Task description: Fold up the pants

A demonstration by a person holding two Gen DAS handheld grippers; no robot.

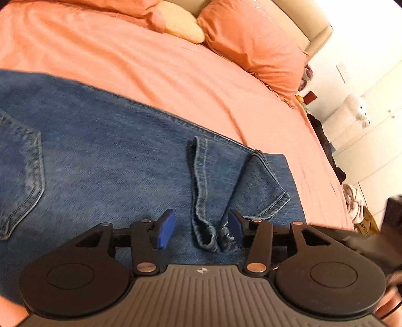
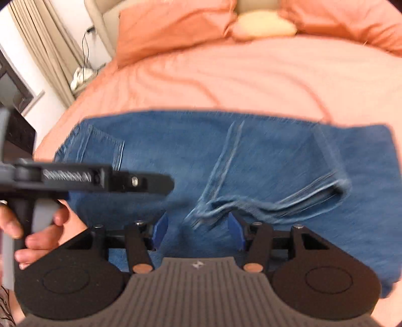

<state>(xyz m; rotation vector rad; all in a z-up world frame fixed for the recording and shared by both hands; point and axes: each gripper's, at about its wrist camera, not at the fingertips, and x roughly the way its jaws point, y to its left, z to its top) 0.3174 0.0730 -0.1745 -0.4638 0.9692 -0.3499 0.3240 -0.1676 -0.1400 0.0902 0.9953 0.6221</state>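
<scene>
Blue jeans (image 1: 113,156) lie folded flat on an orange bed sheet (image 1: 150,65), back pocket (image 1: 22,176) at the left. The leg hems (image 1: 201,191) are laid over the upper part. My left gripper (image 1: 201,230) is open, its blue pads (image 1: 165,229) either side of a hem end without pressing it. In the right wrist view the jeans (image 2: 263,151) are blurred. My right gripper (image 2: 198,232) also stands open, with the hem corner (image 2: 201,217) just ahead of the gap. A hand (image 2: 37,236) holds the left tool's handle at the left.
Orange pillows (image 1: 251,42) and a cream cushion (image 1: 183,22) lie at the bed's head. The bed edge runs down the right, with a white plush toy (image 1: 356,110) and cupboards beyond. Curtains (image 2: 42,50) and dark furniture (image 2: 17,130) stand off the bed's left side.
</scene>
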